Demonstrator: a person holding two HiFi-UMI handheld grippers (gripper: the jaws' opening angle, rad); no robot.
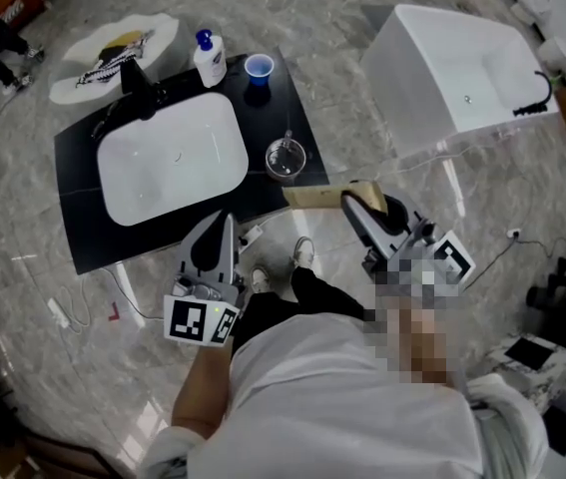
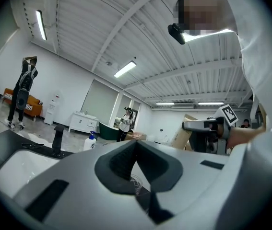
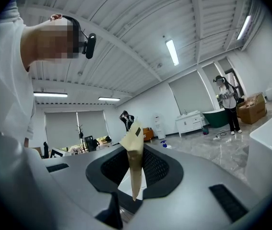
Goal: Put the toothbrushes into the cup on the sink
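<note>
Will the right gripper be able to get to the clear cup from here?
Probably yes: the right gripper, shut on a tan packet, is close to the clear cup, with only bare counter between.

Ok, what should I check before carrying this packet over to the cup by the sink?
1. Tan paper packet clamped in right gripper: ok.
2. Left gripper empty, jaws together: ok.
3. Clear glass cup upright on black counter, beside white sink basin: ok.
4. Toothbrush inside the packet: cannot tell.
5. Blue plastic cup and white pump bottle stand apart from the glass cup: ok.
</note>
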